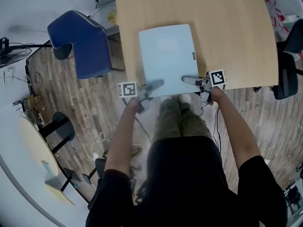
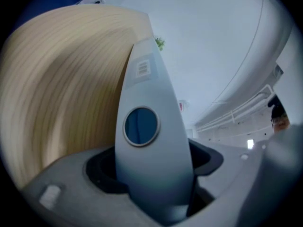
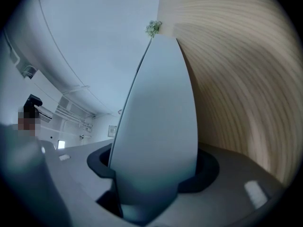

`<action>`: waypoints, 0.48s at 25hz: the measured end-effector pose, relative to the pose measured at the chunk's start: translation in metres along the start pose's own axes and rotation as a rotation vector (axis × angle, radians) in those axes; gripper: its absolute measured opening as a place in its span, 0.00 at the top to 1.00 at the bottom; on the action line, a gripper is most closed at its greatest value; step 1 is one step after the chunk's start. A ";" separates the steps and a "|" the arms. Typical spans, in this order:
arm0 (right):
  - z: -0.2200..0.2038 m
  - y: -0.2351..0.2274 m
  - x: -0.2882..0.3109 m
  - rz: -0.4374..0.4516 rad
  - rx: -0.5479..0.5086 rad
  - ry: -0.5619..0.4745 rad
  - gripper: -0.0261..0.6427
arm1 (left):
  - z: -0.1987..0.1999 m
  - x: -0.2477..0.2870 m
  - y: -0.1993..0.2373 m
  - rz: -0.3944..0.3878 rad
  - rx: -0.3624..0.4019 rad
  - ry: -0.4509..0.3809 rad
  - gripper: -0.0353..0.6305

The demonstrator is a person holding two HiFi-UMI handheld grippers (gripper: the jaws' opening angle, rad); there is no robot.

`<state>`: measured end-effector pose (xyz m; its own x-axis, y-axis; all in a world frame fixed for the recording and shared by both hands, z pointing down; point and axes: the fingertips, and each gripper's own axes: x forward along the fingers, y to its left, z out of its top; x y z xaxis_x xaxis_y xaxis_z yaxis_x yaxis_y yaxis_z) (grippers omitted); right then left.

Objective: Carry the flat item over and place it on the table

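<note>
Light wood table point(image 1: 236, 32) lies ahead of both sets of jaws and runs well past them. Dark blue padded chair point(image 1: 85, 44) is off to the left of the left jaws, beside the table's corner. Pale blue-grey flat binder point(image 1: 165, 56) lies flat over the table's near part and reaches away from the jaws. Its near edge is about level with the table edge (can't tell if it's touching the top). Left gripper point(image 1: 160, 83) has its jaws closed on the binder's near left corner, and right gripper point(image 1: 185, 79) has its jaws clamped on the near right corner. Both sets of jaws stand fairly wide, filled by the binder's thickness. Round finger hole point(image 2: 140, 126) in the spine sits just past the left jaws, with a small barcode label point(image 2: 142, 68) further along.
</note>
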<state>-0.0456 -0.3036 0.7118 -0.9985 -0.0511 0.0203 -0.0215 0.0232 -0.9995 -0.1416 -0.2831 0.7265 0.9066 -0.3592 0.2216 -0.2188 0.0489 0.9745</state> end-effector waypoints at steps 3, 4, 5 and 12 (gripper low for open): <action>0.003 -0.005 0.002 -0.018 -0.007 0.010 0.50 | 0.001 0.001 0.007 0.048 -0.005 0.042 0.38; 0.004 -0.007 0.002 -0.025 -0.004 0.010 0.49 | 0.003 0.001 0.007 0.055 0.002 0.041 0.38; 0.005 -0.008 0.003 -0.029 -0.002 0.010 0.49 | 0.005 0.001 0.006 0.058 0.012 0.035 0.37; 0.005 -0.026 0.002 -0.149 0.018 0.033 0.45 | 0.015 -0.003 0.014 0.148 0.083 0.000 0.33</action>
<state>-0.0466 -0.3095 0.7381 -0.9854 -0.0196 0.1689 -0.1689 -0.0004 -0.9856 -0.1526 -0.2959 0.7392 0.8622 -0.3535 0.3628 -0.3794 0.0239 0.9249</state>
